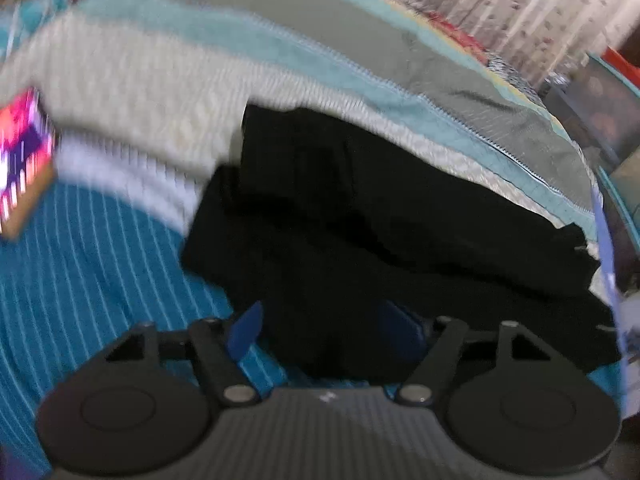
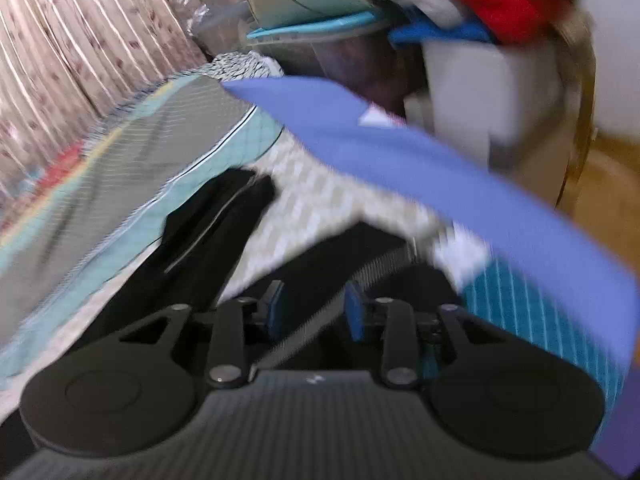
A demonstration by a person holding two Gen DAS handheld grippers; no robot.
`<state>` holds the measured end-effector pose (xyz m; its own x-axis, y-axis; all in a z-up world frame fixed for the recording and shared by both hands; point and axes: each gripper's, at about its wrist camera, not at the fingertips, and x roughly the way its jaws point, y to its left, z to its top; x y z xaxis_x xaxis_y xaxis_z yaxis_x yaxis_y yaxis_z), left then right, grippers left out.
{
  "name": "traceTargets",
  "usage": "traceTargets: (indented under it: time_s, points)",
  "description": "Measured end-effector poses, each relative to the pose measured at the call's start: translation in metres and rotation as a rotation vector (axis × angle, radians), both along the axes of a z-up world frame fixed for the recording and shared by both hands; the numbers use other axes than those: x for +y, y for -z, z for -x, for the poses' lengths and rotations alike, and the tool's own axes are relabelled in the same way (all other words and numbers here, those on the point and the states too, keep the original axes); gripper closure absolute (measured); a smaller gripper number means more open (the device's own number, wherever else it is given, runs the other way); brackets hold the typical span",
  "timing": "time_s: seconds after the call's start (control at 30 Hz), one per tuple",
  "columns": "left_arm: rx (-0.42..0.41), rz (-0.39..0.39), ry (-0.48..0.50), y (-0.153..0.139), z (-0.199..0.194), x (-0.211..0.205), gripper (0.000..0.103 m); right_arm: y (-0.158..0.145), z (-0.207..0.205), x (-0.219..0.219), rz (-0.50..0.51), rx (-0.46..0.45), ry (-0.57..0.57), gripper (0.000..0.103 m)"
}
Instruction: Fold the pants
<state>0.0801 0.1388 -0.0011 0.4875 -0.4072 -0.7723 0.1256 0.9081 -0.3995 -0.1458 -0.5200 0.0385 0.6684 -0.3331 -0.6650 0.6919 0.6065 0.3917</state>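
Black pants (image 1: 380, 236) lie on a bed, partly folded, on the striped blue cover (image 1: 88, 264) and the white knit band. My left gripper (image 1: 324, 332) is open, its blue pads (image 1: 246, 330) on either side of the near edge of the pants. In the right wrist view the pants (image 2: 216, 216) spread ahead, with a grey ribbed waistband (image 2: 336, 292) running between the fingers. My right gripper (image 2: 314, 312) is open around that waistband, not closed on it. Both views are motion blurred.
A blue strap (image 2: 420, 160) crosses the right wrist view. A colourful box (image 1: 24, 160) lies at the left on the bed. Curtains (image 2: 60, 40) hang behind. Stacked tubs and clothes (image 2: 460, 8) stand beyond the bed's end.
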Motion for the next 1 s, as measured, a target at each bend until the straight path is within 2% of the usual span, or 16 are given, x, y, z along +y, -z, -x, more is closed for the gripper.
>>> traceTargets:
  time_s: [0.13, 0.23, 0.33, 0.37, 0.4, 0.47, 0.5, 0.53, 0.57, 0.63, 0.7, 0.8, 0.9, 1.0]
  points:
    - [0.116, 0.163, -0.079, 0.032, 0.005, 0.007, 0.026, 0.025, 0.040, 0.008, -0.105, -0.044, 0.030, 0.060]
    - [0.190, 0.286, -0.162, 0.056, 0.003, 0.011, 0.025, 0.042, 0.045, 0.000, -0.186, -0.066, 0.096, 0.053]
    - [0.189, 0.368, -0.215, 0.067, -0.004, 0.010, 0.029, 0.053, 0.033, -0.009, -0.274, -0.148, 0.130, 0.052]
    - [0.185, 0.376, -0.228, 0.070, -0.007, 0.007, 0.044, 0.054, 0.027, -0.011, -0.288, -0.165, 0.142, 0.052]
    - [0.188, 0.377, -0.238, 0.072, -0.012, 0.005, 0.069, 0.056, 0.019, -0.014, -0.301, -0.182, 0.153, 0.052]
    - [0.221, 0.363, -0.257, 0.078, -0.021, 0.001, 0.091, 0.056, 0.003, -0.017, -0.293, -0.181, 0.170, 0.056]
    - [0.235, 0.363, -0.271, 0.079, -0.021, 0.000, 0.092, 0.053, -0.004, -0.017, -0.275, -0.157, 0.173, 0.083]
    - [0.240, 0.363, -0.281, 0.075, -0.019, 0.000, 0.093, 0.050, -0.008, -0.017, -0.259, -0.123, 0.178, 0.097]
    - [0.228, 0.348, -0.270, 0.069, -0.016, -0.002, 0.093, 0.046, -0.007, -0.018, -0.249, -0.116, 0.188, 0.096]
    - [0.186, 0.309, -0.232, 0.049, -0.005, -0.002, 0.093, 0.027, 0.007, -0.013, -0.195, -0.179, 0.198, 0.096]
    - [0.168, 0.310, -0.200, 0.030, 0.009, 0.006, 0.094, 0.008, 0.022, -0.003, -0.118, -0.209, 0.173, 0.096]
    - [0.149, 0.306, -0.169, 0.011, 0.029, 0.018, 0.094, -0.011, 0.050, 0.013, -0.031, -0.204, 0.159, 0.096]
    - [0.160, 0.283, -0.138, 0.013, 0.050, 0.023, 0.093, -0.007, 0.076, 0.017, -0.012, -0.165, 0.193, 0.096]
    - [0.211, 0.262, -0.135, 0.031, 0.060, 0.025, 0.093, 0.017, 0.084, 0.014, -0.045, -0.071, 0.234, 0.096]
